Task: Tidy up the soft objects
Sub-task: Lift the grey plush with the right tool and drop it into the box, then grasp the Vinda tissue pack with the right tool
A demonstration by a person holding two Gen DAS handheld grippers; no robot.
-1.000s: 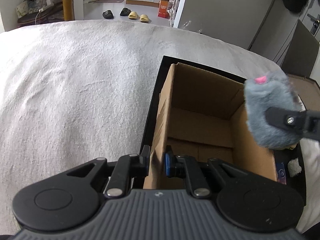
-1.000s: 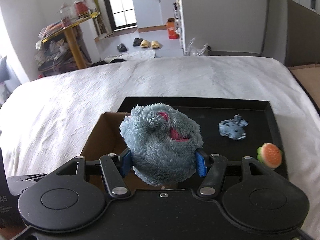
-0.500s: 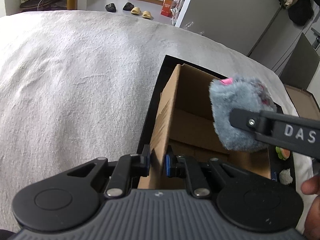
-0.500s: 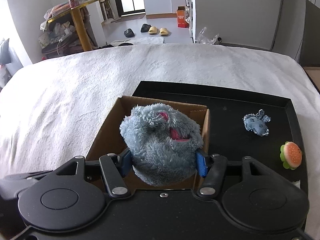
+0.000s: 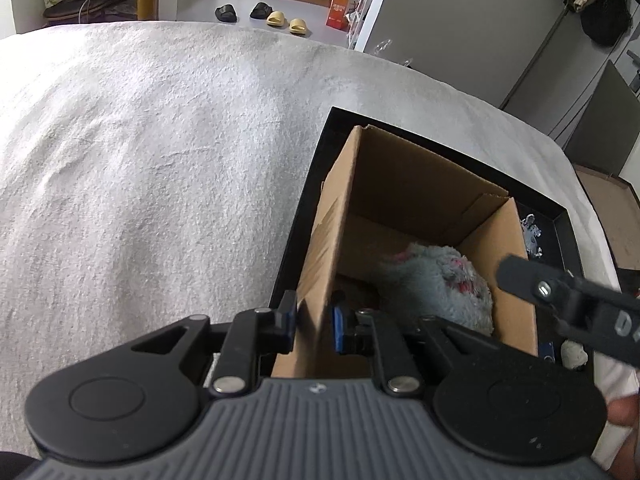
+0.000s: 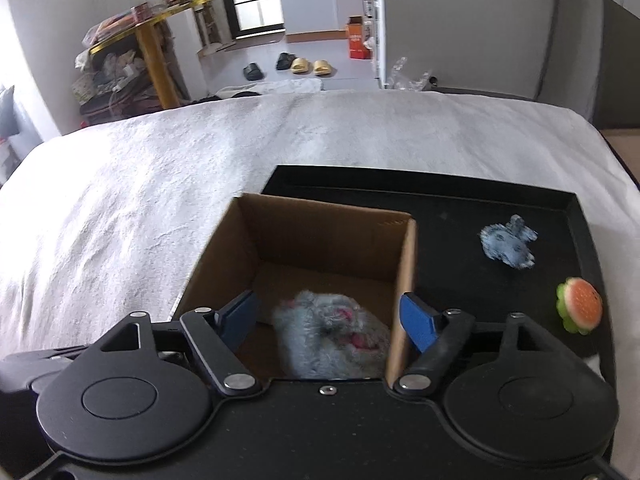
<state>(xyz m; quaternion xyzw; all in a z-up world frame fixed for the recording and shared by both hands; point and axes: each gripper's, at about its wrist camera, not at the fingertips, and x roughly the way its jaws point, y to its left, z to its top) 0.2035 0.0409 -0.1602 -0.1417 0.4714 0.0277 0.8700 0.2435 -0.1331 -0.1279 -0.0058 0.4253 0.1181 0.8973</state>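
Note:
A grey-blue plush toy (image 6: pixel 334 334) with pink marks lies inside the open cardboard box (image 6: pixel 320 232); it also shows in the left wrist view (image 5: pixel 436 280). The box stands on a black tray (image 6: pixel 460 200). My right gripper (image 6: pixel 329 316) is open above the box, its blue pads (image 6: pixel 416 318) spread wide and empty. My left gripper (image 5: pixel 314 322) is shut on the box's left wall (image 5: pixel 328 240). A small blue plush (image 6: pixel 508 242) and a burger-shaped toy (image 6: pixel 580 310) lie on the tray's right side.
The tray rests on a bed with a white cover (image 5: pixel 140 160). A small white object (image 5: pixel 574 354) sits at the tray's near right corner. Beyond the bed are slippers (image 6: pixel 306 66) on the floor and a cluttered shelf (image 6: pixel 128 60).
My right gripper opened and let go of the grey-blue plush, which dropped into the box. My left gripper kept its hold on the box wall.

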